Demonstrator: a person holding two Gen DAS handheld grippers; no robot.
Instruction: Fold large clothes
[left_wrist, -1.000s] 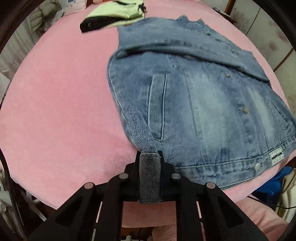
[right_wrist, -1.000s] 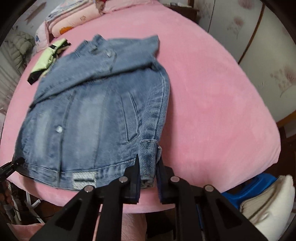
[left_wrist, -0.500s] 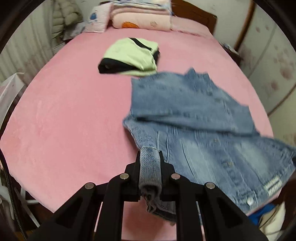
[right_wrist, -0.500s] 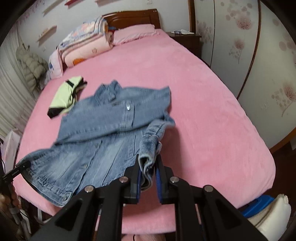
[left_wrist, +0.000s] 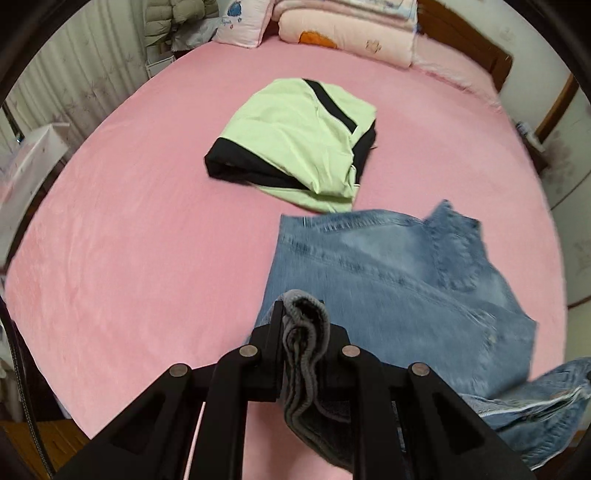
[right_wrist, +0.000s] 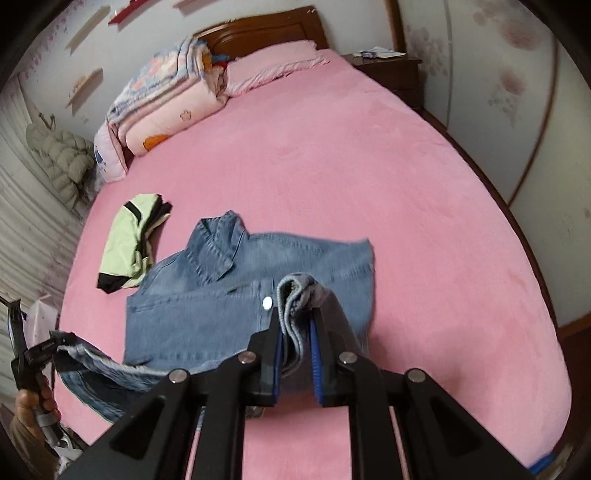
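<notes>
L gripper (left_wrist: 303, 334) pinched on bunched hem of denim jacket (left_wrist: 399, 291); R gripper (right_wrist: 297, 325) clamped on hem at other side (right_wrist: 221, 314). Jacket hem lifted, collar/upper part flat on pink bed (left_wrist: 147, 240). Folded green/black garment (left_wrist: 295, 140) at 12 o'clock of jacket, near. Folded quilts (right_wrist: 166, 99) and pillow (right_wrist: 273, 66) far at headboard.
</notes>
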